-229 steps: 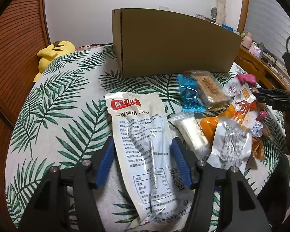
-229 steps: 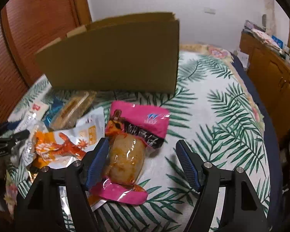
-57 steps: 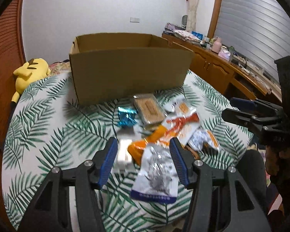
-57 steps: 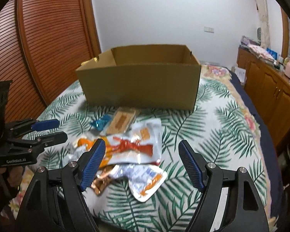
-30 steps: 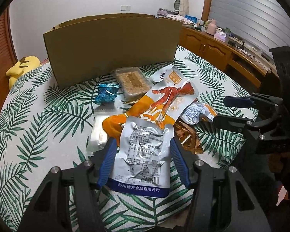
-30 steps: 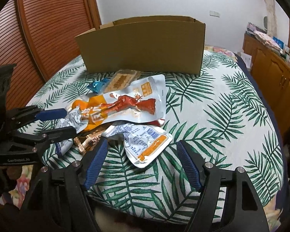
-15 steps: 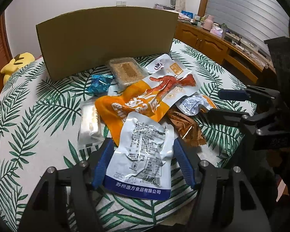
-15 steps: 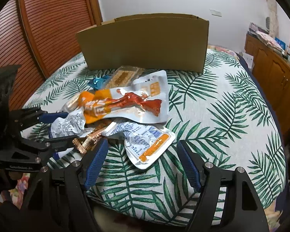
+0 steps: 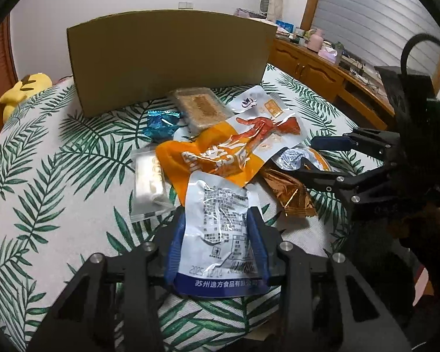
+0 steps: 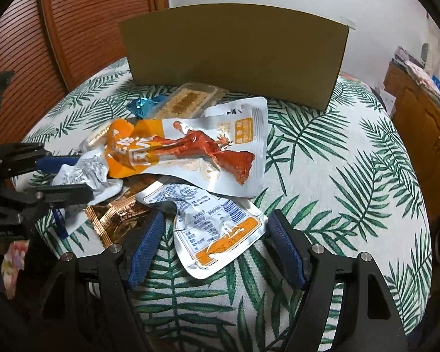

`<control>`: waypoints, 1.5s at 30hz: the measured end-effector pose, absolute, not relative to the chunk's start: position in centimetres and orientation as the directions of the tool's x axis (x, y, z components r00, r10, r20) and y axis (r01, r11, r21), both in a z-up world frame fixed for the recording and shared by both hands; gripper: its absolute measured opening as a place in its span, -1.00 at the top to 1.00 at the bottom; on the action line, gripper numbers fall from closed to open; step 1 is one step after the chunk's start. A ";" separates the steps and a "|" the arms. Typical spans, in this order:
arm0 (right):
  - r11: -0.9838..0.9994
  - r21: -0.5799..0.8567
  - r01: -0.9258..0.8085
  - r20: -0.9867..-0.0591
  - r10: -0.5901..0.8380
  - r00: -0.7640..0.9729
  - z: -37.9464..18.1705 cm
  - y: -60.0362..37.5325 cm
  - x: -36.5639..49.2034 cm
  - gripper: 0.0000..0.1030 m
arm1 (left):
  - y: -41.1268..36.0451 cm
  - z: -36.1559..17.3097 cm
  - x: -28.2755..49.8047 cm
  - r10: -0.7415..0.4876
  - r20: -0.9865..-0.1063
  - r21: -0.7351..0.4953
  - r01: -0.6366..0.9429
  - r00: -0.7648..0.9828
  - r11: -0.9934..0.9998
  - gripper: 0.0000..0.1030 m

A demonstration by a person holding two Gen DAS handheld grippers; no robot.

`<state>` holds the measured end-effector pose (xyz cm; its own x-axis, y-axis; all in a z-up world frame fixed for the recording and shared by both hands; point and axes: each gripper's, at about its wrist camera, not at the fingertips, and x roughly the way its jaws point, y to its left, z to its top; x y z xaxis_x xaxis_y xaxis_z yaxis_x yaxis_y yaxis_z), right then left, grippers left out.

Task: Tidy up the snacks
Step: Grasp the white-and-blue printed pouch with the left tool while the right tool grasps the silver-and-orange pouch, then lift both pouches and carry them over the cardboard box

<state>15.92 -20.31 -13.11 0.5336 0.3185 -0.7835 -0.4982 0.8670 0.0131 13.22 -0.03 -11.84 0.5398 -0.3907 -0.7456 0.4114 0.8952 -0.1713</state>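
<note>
At the bed's near edge the left gripper (image 9: pixel 217 240) has just been closing its jaws on a silver pouch (image 9: pixel 220 223); the blue pads (image 9: pixel 174 243) lie against the pouch's two sides, so it looks gripped, though how firmly the pads press is hard to tell. Just beside it on the left lies a clear-wrapped white bar (image 9: pixel 148 182). To the right sits a crumpled copper wrapper (image 9: pixel 290 190), touching the pouch's corner. The right gripper (image 10: pixel 214 231) stands with jaws wide open around a silver-and-orange sachet (image 10: pixel 217 228), its pads clear of the sachet's edges. A big orange bag (image 10: pixel 187 152) lies over the pouch's far end and over part of the sachet, blocking a straight lift of either. Behind it are a blue foil packet (image 9: pixel 161 124) and a tan biscuit pack (image 9: pixel 201 108). Farthest back on the leaf-print cover (image 10: pixel 337 176) stands the cardboard box (image 10: pixel 234 52), its near wall hiding the inside. A yellow plush (image 9: pixel 23 88) rests at the bed's far left corner.
</note>
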 end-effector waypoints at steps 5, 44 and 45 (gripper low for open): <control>0.868 -0.005 -0.496 -0.781 0.306 0.544 -13.1 -20.0 16.0 -0.32 | -0.4 -11.8 13.2 -0.380 -0.754 -0.159 0.412 0.536 0.897 0.08; 0.896 0.102 -0.431 -0.673 0.382 0.633 -8.7 -23.1 12.1 0.49 | -0.1 -7.1 11.2 -0.361 -0.639 -0.104 0.389 0.679 0.915 0.28; 0.898 0.105 -0.428 -0.670 0.382 0.636 -8.5 -23.3 12.0 0.49 | -0.1 -6.9 11.2 -0.361 -0.636 -0.103 0.389 0.682 0.916 0.28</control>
<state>12.04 -23.29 -8.52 0.6363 0.3821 -0.6702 -0.4280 0.8976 0.1053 11.16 -0.07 -6.90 0.6820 -0.3613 -0.6359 0.3888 0.9155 -0.1032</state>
